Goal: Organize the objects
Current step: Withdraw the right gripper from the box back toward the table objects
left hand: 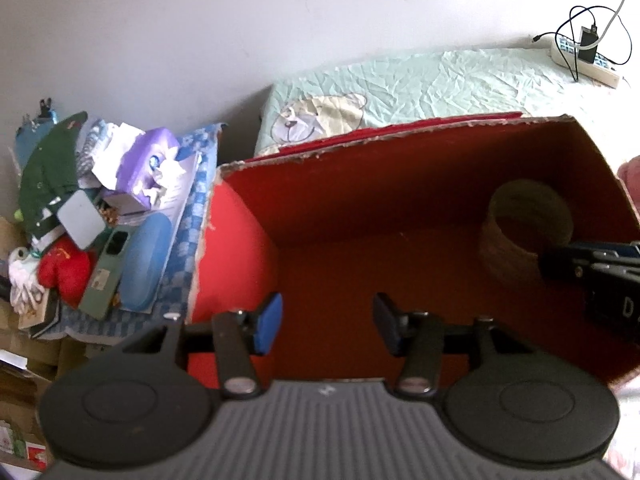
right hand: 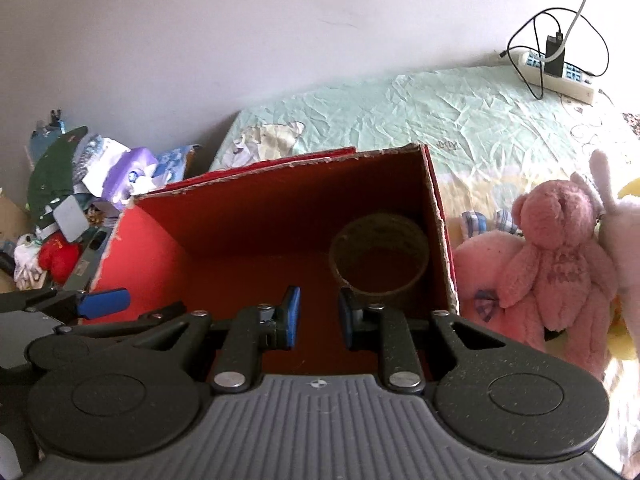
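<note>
Tape roll point(right hand: 379, 258) in red box point(right hand: 280, 204); no lettering legible.

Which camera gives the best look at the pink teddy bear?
The right wrist view: the pink teddy bear sits whole beside the red box. The left wrist view shows only a pink sliver at its right edge.

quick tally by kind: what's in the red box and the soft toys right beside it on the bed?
Tape roll in the red box: 1
Pink plush toys, teddy and one behind: 2
White plush toy, partly cut off: 1
Total: 4
</note>
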`<state>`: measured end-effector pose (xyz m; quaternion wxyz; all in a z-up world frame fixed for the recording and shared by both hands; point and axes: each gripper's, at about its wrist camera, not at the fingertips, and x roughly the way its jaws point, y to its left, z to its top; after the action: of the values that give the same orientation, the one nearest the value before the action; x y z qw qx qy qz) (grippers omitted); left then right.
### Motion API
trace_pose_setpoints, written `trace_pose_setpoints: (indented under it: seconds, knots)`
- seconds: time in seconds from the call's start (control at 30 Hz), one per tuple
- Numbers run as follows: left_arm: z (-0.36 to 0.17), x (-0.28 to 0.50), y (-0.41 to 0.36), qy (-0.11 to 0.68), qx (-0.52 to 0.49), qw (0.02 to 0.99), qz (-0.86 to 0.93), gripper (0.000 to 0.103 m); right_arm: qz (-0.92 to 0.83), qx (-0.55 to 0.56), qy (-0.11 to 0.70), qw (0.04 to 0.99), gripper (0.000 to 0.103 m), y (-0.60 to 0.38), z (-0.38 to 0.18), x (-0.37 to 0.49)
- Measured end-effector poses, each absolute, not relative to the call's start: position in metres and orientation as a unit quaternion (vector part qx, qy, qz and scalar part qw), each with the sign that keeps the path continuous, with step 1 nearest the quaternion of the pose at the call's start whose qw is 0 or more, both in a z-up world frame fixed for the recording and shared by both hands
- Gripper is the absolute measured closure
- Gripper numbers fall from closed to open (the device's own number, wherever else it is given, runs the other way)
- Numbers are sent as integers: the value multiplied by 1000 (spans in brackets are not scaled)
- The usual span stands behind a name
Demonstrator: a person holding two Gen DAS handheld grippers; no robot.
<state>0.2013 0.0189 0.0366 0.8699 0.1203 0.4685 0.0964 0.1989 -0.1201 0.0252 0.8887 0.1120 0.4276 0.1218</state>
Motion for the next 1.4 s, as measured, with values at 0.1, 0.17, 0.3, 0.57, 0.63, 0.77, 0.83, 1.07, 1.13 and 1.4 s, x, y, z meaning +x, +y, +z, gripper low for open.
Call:
trace_pose_setpoints:
  seconds: [0.1,0.17,0.3,0.57,0.63,0.77,0.83,1.07,1.13,1.4]
  knots:
    - [42,192,14,462,121,872,104,48,135,112,422,889,80,-121,28,192]
    - [46,186,11,459,121,873,111,48,143,111,420,889,80,-122,30,188]
    - [52,174,5,454,116,875,123,48,156,104,412,892,80,-127,36,179]
    - [60,155,-15,451,111,875,139,48,177,106,406,890,80,-146,40,166]
    - [60,152,-21,452,108,874,142,48,182,109,407,889,80,-152,40,162]
    - [59,144,-30,457,99,872,144,46,193,116,407,885,80,-164,41,157]
    - [57,141,-35,460,96,870,147,46,199,118,407,884,80,-169,41,154]
    - [59,128,-53,451,92,873,162,46,223,133,401,878,80,-188,39,143]
    - [60,123,-58,446,94,874,167,46,230,138,400,876,80,-194,38,140]
    - [51,106,-60,454,69,874,161,46,265,145,421,855,76,-209,18,126]
